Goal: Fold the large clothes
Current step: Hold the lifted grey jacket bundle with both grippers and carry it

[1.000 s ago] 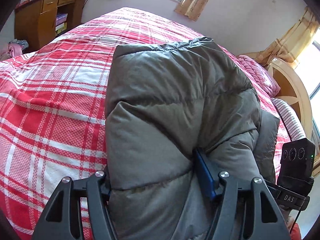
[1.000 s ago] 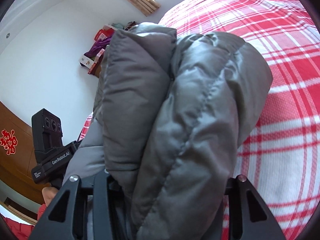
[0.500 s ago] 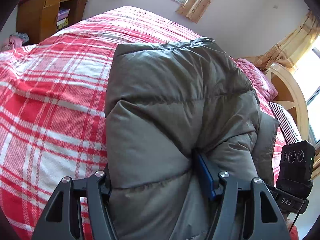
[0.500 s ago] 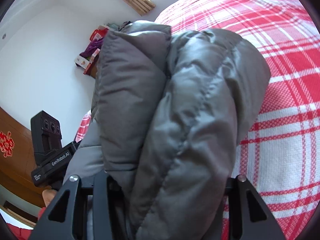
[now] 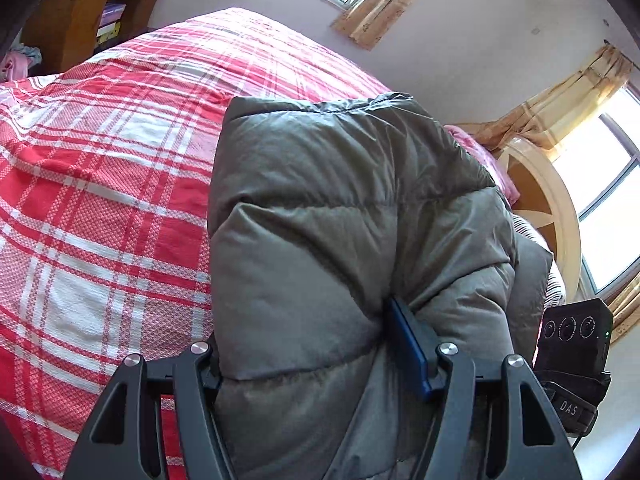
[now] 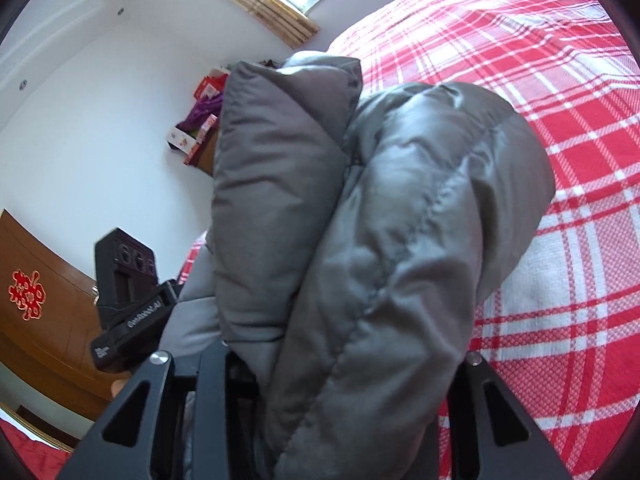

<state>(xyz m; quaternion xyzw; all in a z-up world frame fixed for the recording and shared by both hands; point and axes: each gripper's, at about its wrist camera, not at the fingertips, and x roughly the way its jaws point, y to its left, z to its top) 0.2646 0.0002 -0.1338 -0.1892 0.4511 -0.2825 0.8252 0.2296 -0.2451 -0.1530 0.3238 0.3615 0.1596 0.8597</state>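
Observation:
A thick grey down jacket (image 5: 328, 240) is folded into a bulky bundle and held up over the red plaid bed (image 5: 100, 200). My left gripper (image 5: 320, 372) is shut on the bundle; its blue pad (image 5: 408, 356) presses into the padding. My right gripper (image 6: 340, 392) is shut on the same jacket (image 6: 380, 240), which bulges out between the fingers and hides the tips. The other gripper's camera block shows at each view's edge: the right gripper's block in the left wrist view (image 5: 572, 340), the left gripper's block in the right wrist view (image 6: 124, 276).
The red plaid bed (image 6: 560, 120) spreads under and beyond the jacket. A wooden desk (image 5: 92, 12) stands past the far left corner. A headboard (image 5: 548, 208) and pink pillow (image 5: 484, 156) lie to the right. A wooden wardrobe (image 6: 36, 304) stands left of the right gripper.
Both grippers have lifted and tilted slightly with the jacket bundle still held; the bed appears lower and the view has swung a little. The grip is unchanged.

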